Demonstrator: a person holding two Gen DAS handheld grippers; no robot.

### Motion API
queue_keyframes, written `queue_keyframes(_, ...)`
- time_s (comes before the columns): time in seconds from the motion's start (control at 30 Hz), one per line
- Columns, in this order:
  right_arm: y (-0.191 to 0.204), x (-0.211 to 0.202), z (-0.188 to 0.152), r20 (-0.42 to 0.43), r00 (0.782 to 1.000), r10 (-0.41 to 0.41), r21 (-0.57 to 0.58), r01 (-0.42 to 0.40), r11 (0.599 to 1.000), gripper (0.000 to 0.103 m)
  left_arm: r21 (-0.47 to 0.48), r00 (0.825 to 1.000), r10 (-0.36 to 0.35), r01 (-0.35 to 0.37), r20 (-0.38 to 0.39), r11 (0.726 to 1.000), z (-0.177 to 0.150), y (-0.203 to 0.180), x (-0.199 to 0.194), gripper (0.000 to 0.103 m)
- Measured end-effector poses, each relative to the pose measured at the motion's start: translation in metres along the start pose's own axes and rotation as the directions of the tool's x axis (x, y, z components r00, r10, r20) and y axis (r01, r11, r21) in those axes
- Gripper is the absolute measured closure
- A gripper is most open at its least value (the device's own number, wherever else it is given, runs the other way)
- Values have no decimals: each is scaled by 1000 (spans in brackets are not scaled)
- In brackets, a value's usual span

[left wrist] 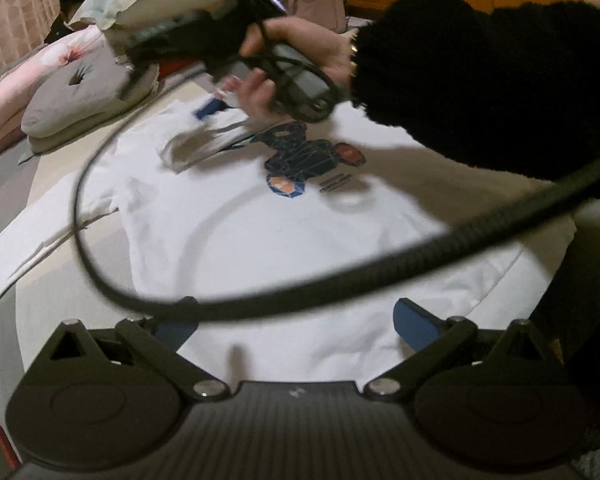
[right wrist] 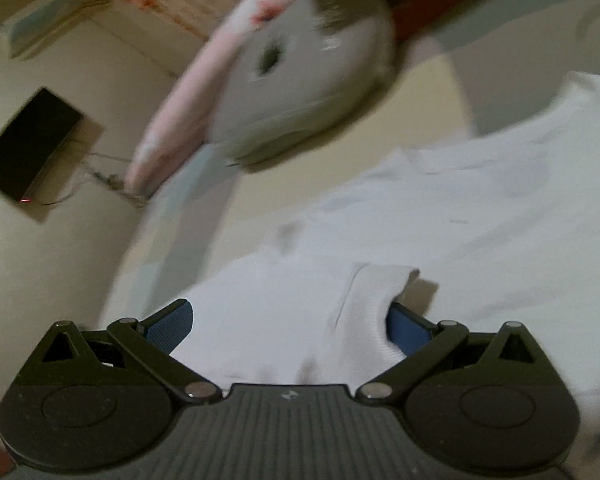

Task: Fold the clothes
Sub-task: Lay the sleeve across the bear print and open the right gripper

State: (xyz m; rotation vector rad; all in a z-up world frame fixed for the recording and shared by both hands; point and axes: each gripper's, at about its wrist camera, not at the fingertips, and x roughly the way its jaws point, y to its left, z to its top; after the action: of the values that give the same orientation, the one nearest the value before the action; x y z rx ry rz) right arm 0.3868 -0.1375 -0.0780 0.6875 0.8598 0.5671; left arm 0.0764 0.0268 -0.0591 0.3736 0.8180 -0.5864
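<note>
On the bed (left wrist: 28,280), left wrist view: we see the white T-shirt (left wrist: 228,216) spread flat, its printed figure (left wrist: 312,160) at the far side.
Left tool (left wrist: 296,322): fingers wide apart over the near hem, gripping nothing.
Cable (left wrist: 112,276): arcs above the shirt.
Right wrist view: right tool (right wrist: 288,322) spread, white cloth bunched between its fingers.
Pillow (right wrist: 300,80): far, blurred.

A white shirt (left wrist: 228,216) with a blue bear print (left wrist: 312,160) lies flat on the bed (left wrist: 4,208). Near, the left tool (left wrist: 296,324) hangs over its hem, blue pads (left wrist: 414,322) spread wide. Far, a hand (left wrist: 300,60) in a black sleeve (left wrist: 480,80) holds the right tool (left wrist: 210,106) above the collar, blurred. A black cable (left wrist: 260,300) arcs across. Pillows (left wrist: 80,92) are piled far left.
</note>
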Motion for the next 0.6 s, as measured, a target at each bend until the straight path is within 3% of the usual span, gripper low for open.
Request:
queue_keyframes(0.1,21,9,3,-12,997,81,-33,-81,996,0,-9,1000,4,-4,3,1000,-1,2,-2,1)
queue_keyframes(0.2,38,6,2,-17,997,77,-108,-78,991,0,-11,1000,4,-4,8,1000,-2,1,-4,1)
queue_keyframes(0.47,29,-35,5,59,997,-44,-159,53,986,0,14,1000,-8,8,22,1000,3,-6,-9,1)
queue_keyframes(0.6,15,-63,4,148,975,-166,-182,192,964,0,27,1000,-20,19,24,999,6,-14,-10,1)
